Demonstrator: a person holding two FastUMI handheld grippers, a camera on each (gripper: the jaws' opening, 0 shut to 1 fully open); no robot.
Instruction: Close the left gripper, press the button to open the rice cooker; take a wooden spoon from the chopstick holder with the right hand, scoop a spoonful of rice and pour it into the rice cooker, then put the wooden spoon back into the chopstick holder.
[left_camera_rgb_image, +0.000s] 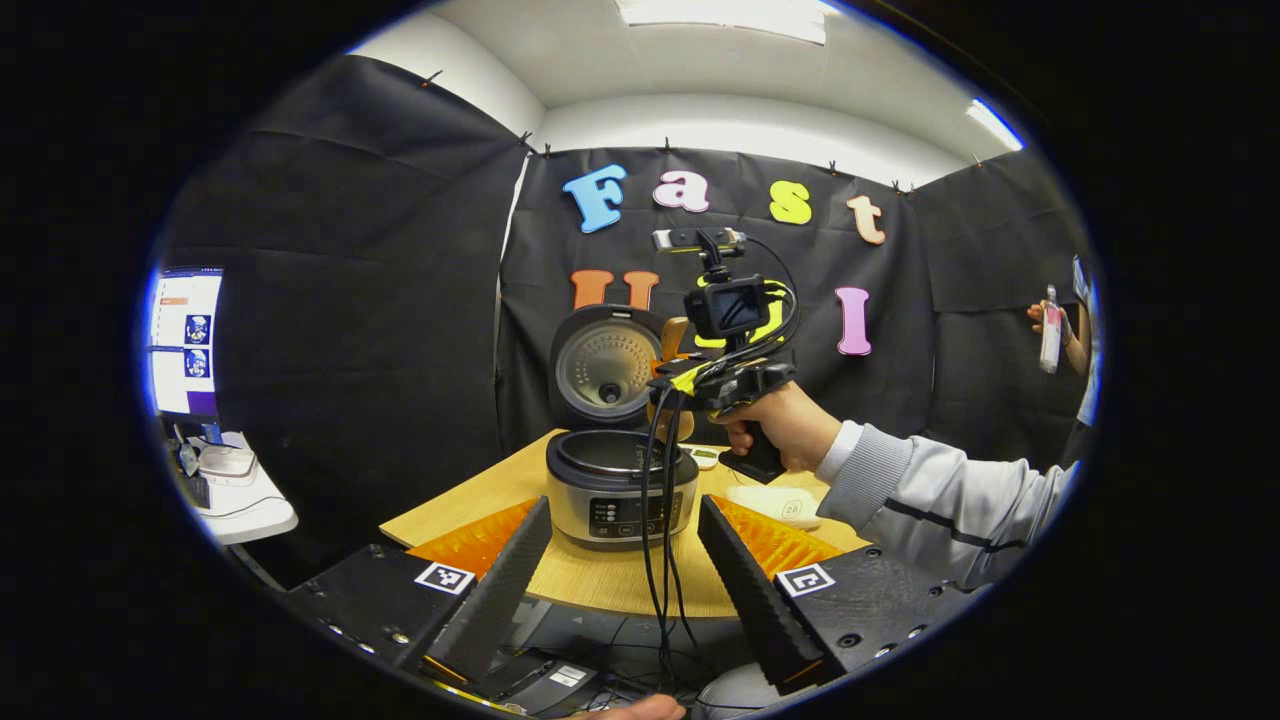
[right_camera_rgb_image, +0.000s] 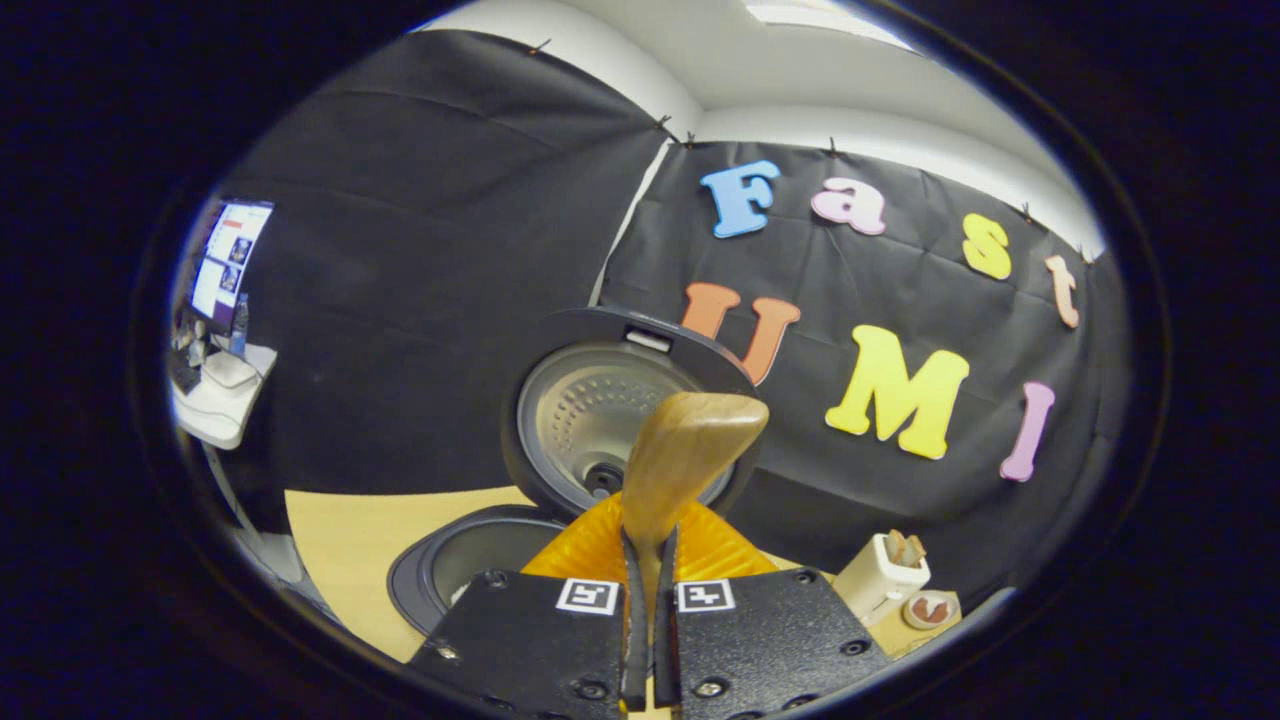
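Note:
The rice cooker (left_camera_rgb_image: 620, 495) stands on the wooden table with its lid (left_camera_rgb_image: 605, 370) raised and the inner pot showing. My left gripper (left_camera_rgb_image: 625, 507) hovers before it, open and holding nothing. A hand holds my right gripper (left_camera_rgb_image: 700, 385) above the pot's right rim, with the wooden spoon (left_camera_rgb_image: 674, 338) sticking up from it. In the right gripper view my right gripper (right_camera_rgb_image: 650, 545) is shut on the wooden spoon (right_camera_rgb_image: 690, 445), whose bowl points up in front of the lid (right_camera_rgb_image: 585, 415). The pot (right_camera_rgb_image: 470, 560) lies below left. The white chopstick holder (right_camera_rgb_image: 880, 575) stands at lower right.
Cables (left_camera_rgb_image: 660, 520) hang from the right gripper across the cooker's front. A pale flat container (left_camera_rgb_image: 780, 505) lies right of the cooker. A monitor (left_camera_rgb_image: 185, 340) and a white side table (left_camera_rgb_image: 245, 505) are at far left. A person's hand with a bottle (left_camera_rgb_image: 1050, 340) is at far right.

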